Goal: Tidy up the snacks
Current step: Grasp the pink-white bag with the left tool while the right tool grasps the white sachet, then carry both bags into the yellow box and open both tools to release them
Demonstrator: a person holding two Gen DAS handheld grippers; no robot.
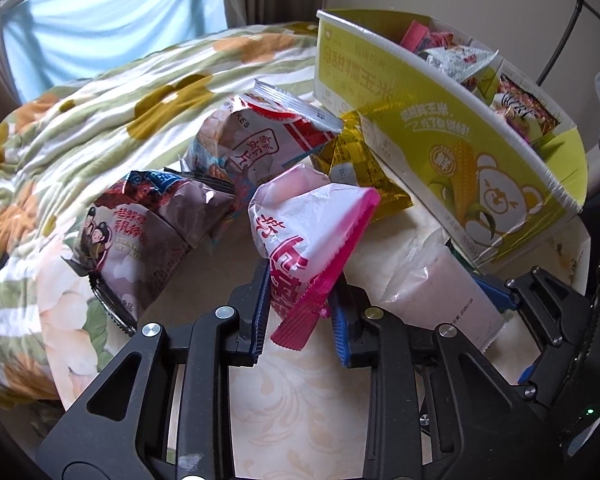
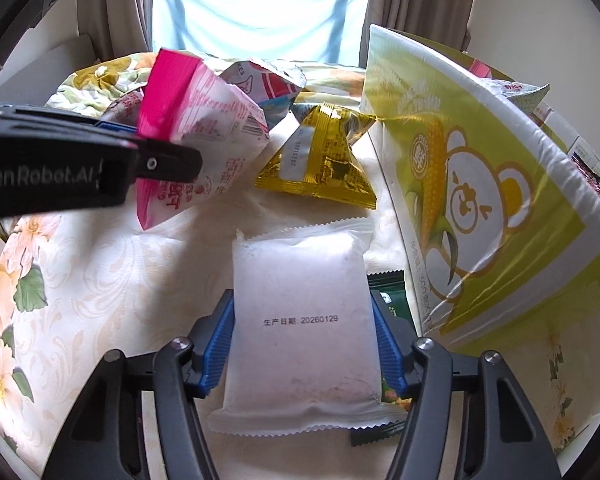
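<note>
The left tongs [image 1: 300, 312] are clamped on the pink-edged white snack bag [image 1: 312, 236], pinching its crimped pink end so the puffy body tilts up and away from the desk [image 1: 300, 400], which is covered in a cream floral cloth. The right tongs [image 2: 304, 344] straddle a plain white packet [image 2: 304, 320] printed with a date line, lying flat on the desk; their blue pads [image 2: 220, 344] sit right against both long edges of it, though whether they press or only touch I cannot tell. A dark green packet [image 2: 392, 300] peeks out from under the white one on its right.

Just beyond, a gold foil packet [image 2: 320, 156] rests on the desk, near the foot of the yellow-green cardboard box [image 2: 480, 184] with a bear and corn printed on its side. The box stands on the right, and several snack packets show above its rim. Farther left are a red-and-white shrimp chip bag [image 1: 260, 140] and a brownish bag with cartoon figures [image 1: 140, 224], both near the far left edge of the desk. Behind them lies a bed with a flowered quilt [image 1: 100, 100], then curtains and a window.
</note>
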